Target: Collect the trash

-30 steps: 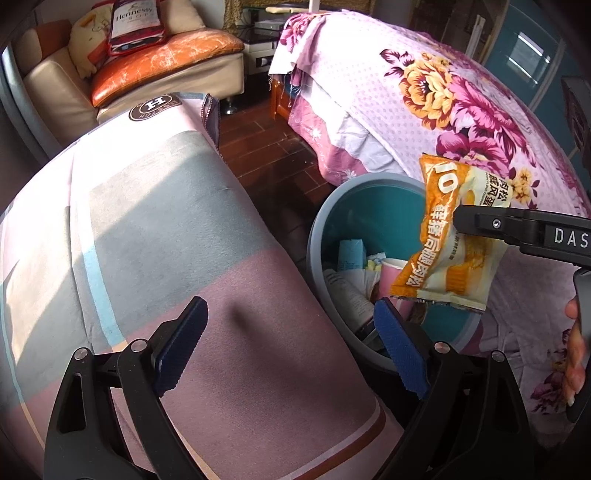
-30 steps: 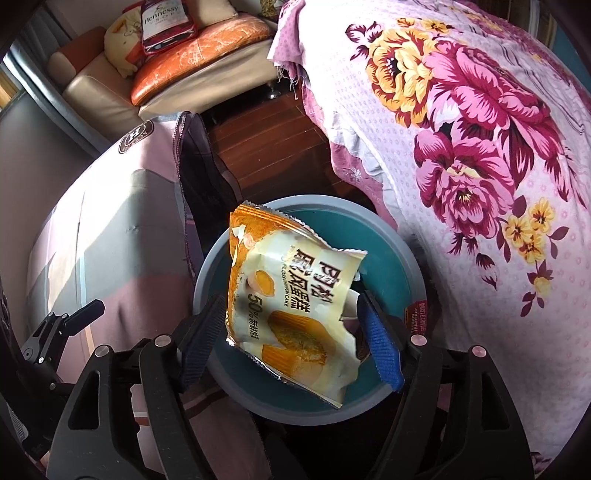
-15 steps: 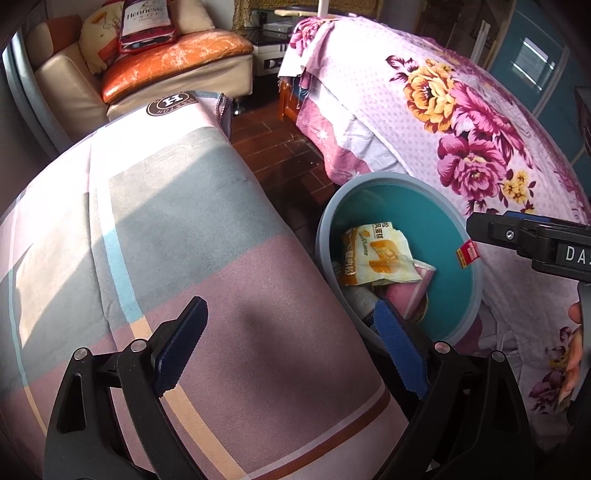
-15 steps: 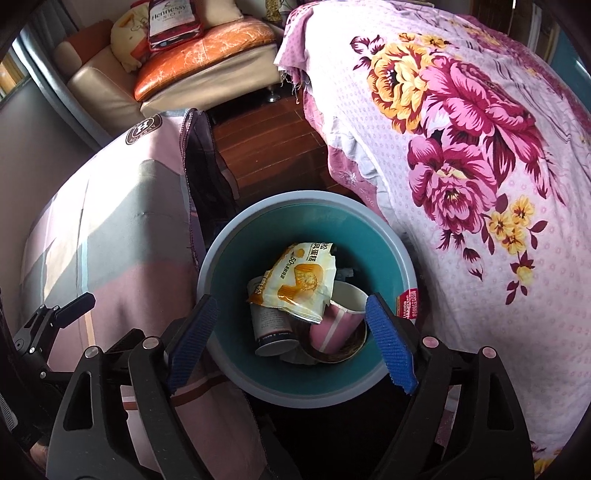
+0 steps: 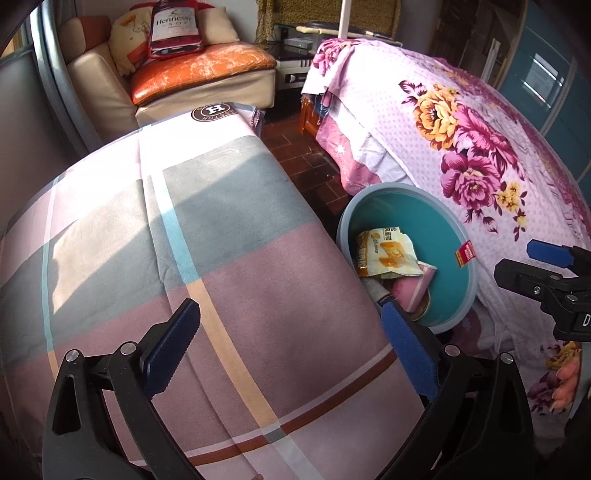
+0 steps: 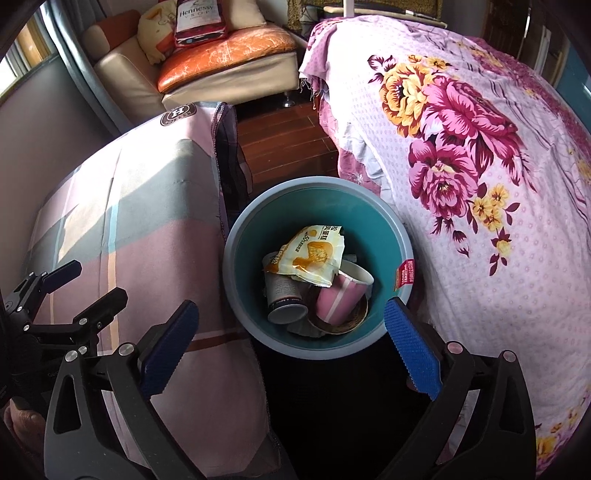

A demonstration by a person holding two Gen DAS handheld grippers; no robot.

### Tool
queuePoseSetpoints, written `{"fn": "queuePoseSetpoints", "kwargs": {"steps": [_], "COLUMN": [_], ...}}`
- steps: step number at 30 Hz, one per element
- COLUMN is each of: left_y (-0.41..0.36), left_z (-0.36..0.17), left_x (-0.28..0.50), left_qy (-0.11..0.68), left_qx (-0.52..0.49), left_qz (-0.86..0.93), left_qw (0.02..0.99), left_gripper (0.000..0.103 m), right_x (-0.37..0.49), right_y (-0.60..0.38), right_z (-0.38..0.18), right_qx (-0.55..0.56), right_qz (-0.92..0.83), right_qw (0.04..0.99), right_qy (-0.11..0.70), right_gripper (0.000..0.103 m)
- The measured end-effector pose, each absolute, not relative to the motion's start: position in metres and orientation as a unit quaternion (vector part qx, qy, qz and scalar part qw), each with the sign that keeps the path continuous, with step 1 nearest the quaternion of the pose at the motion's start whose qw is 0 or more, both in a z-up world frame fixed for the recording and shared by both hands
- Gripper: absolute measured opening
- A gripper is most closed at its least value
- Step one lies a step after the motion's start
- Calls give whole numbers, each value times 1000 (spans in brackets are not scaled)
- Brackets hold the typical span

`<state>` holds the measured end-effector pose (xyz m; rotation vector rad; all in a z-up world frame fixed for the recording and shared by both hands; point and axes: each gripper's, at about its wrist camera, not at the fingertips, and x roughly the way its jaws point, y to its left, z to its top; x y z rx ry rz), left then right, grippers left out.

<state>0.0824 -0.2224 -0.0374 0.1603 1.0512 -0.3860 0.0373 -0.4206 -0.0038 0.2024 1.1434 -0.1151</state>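
Hovering over the bin, the right tool (image 6: 288, 354) is spreading its jaws wide with nothing between the blue pads. The left tool (image 5: 291, 350) is also opening and empty, hanging above the plaid-covered surface (image 5: 207, 236) just beside the bin.

Directly below, the teal trash bin (image 6: 236, 266) sits on the floor, squeezed between that surface and the floral bed (image 6: 480, 155). The yellow snack wrapper (image 6: 314, 254) lies inside on top of the pile, resting over a grey-and-white paper cup (image 6: 284, 295) and a pink cup (image 6: 340, 299), with a flattened bowl-like piece under them. A small red tag (image 6: 405, 275) hangs on the bin's rim.

Progress judgement: the wrapper drop looks done, and several pieces are already collected. The plaid cloth shows no loose litter, nor does the visible part of the bed, so little or nothing seems left, though much of the room is out of view.

Farther back, an orange-cushioned sofa (image 5: 199, 70) holds a Hennessy-printed pillow (image 5: 173, 29).
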Motion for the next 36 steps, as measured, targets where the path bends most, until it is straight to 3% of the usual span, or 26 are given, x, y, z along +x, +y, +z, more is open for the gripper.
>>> {"fn": "queuePoseSetpoints", "kwargs": {"steps": [13,36], "left_y": [-182,-169], "left_z": [-25,-23], "left_x": [49,32], "left_qy": [483,476], "left_qx": [65,42], "left_qz": [-135,-132], "left_qw": [863,868], "left_gripper": [99,99], "right_x": [-4,-21], "right_y": [-374,-364], "right_z": [13,13], "right_qx": [23,18], "right_qz": [-37,-29], "right_qw": [851,855], "right_qy": [523,518], "right_gripper": [96,96]}}
